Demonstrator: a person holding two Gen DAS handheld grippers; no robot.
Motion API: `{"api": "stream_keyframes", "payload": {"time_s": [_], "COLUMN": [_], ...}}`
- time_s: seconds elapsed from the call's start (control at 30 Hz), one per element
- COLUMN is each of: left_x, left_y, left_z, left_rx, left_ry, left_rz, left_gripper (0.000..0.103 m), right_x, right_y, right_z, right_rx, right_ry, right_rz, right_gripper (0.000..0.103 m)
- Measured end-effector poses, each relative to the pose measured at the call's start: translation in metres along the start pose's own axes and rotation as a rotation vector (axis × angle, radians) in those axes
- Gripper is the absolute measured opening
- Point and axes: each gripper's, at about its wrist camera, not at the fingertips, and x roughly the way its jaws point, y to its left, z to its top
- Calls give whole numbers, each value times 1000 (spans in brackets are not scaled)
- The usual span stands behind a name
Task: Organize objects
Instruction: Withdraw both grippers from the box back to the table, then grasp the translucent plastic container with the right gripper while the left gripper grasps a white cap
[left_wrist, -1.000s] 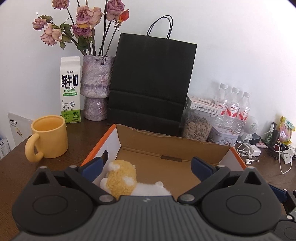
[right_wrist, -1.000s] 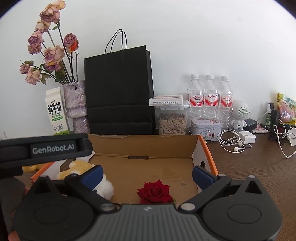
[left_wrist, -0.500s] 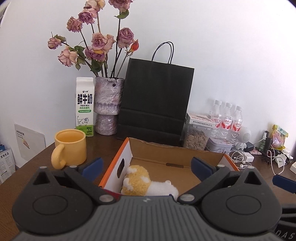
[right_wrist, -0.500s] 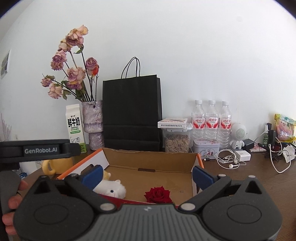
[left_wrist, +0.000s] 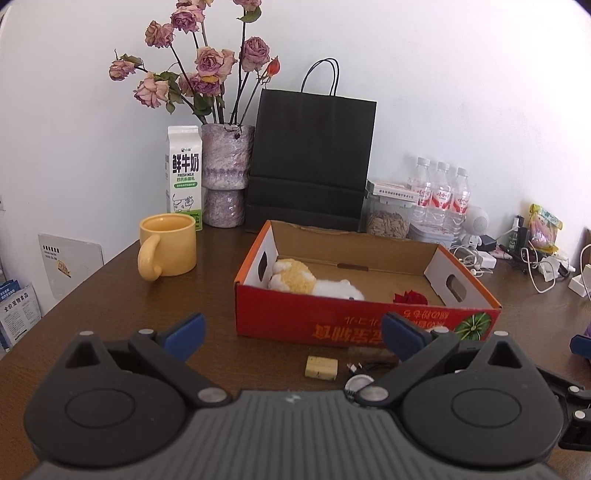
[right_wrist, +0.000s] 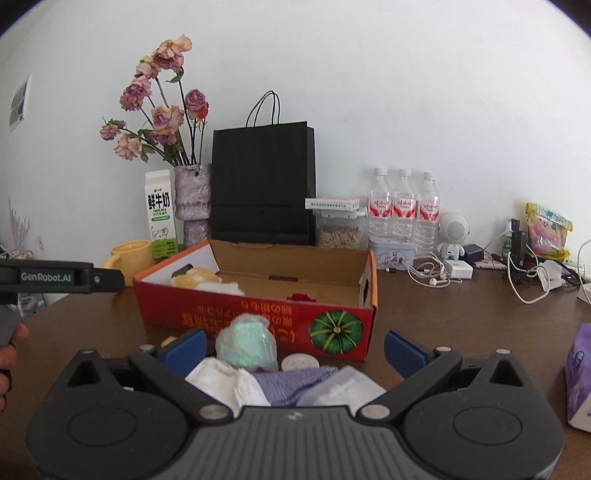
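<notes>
Evidently the crinkled green packet (right_wrist: 245, 345) — light, soft, slippery — is best pinched mid-body; both the right gripper (right_wrist: 293, 345) and left gripper (left_wrist: 291, 332) are spread, empty.

open red cardboard box (left_wrist: 332, 321) with orange rim, printed side upside down, standing on the desk (left_wrist: 110, 295). inside it, at its left end, a yellow-and-white plush toy (left_wrist: 306, 278) lying down; toward its right end, a red rose (left_wrist: 410, 297).

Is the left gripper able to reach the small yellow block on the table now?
Probably yes: the small yellow block lies on bare table between the open left gripper's fingers, nothing blocking it.
</notes>
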Motion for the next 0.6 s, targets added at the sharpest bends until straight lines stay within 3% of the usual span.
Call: {"api": "stream_keyframes", "payload": {"time_s": [0.33, 0.6], "left_x": [-16, -23], "left_y": [14, 22], "left_z": [-30, -38], "left_rx": [20, 24], "left_ry": [77, 105], "left_rz": [37, 49], "left_gripper": [103, 103], "right_x": [-16, 31], "right_y": [-26, -42], "right_z": [-38, -36], "right_rx": [-20, -156], "right_ry": [106, 240], "right_rz": [-67, -52], "right_gripper": [103, 103]}}
